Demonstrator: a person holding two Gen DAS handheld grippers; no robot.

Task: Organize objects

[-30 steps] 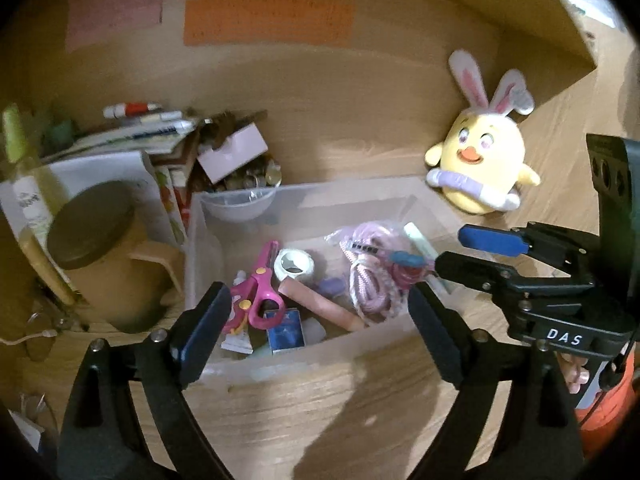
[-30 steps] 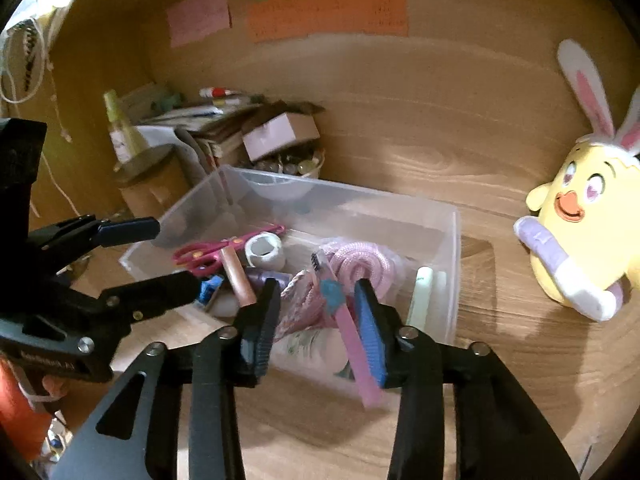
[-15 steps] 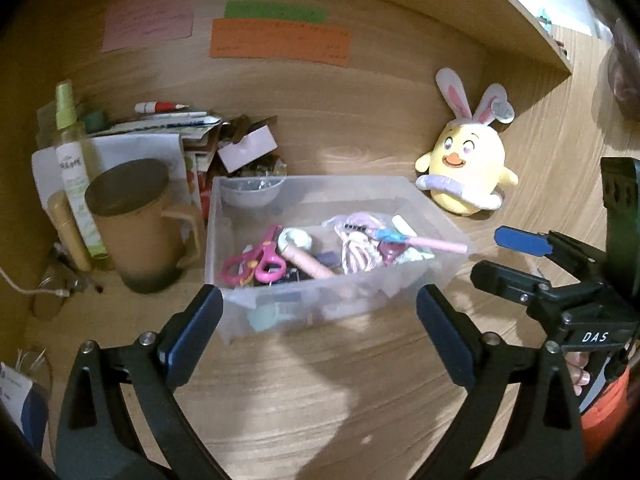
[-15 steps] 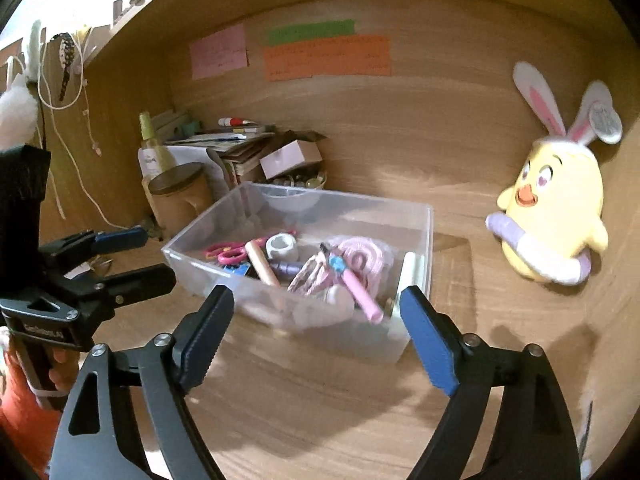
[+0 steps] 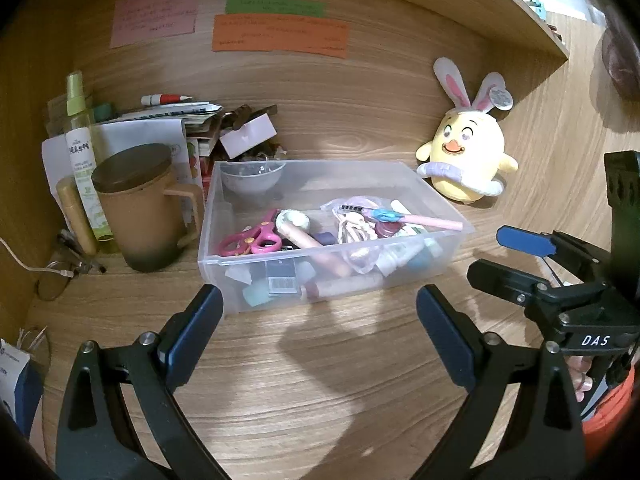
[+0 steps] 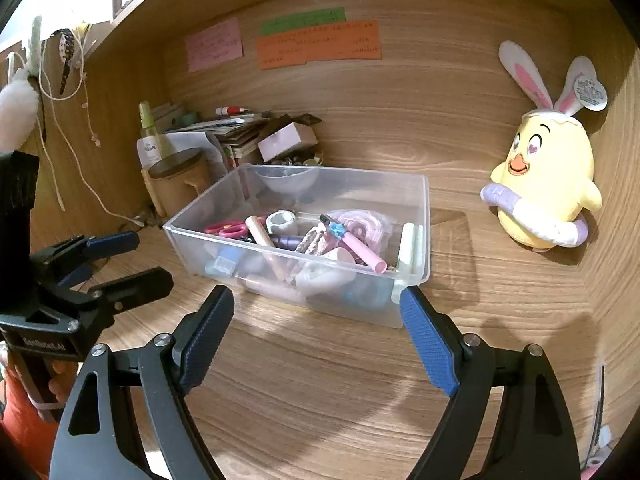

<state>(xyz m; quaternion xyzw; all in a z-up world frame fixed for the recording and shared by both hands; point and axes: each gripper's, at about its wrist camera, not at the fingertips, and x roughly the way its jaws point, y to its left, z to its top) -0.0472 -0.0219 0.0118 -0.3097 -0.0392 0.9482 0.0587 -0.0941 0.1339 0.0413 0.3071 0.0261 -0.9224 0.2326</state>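
On the right tool (image 5: 520, 256), white letters read "DAS".

Two wrist views, one bin

Both cameras look down-forward along spread fingers, near the counter (image 5: 320, 380); the left faces the bin (image 5: 320, 280) squarely, the right from its right corner, both sharing bin (image 6: 400, 184) and chick (image 6: 544, 184).

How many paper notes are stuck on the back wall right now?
3: a pink note on the left, a green strip to its right, and an orange note directly below the green one. None seem hidden.
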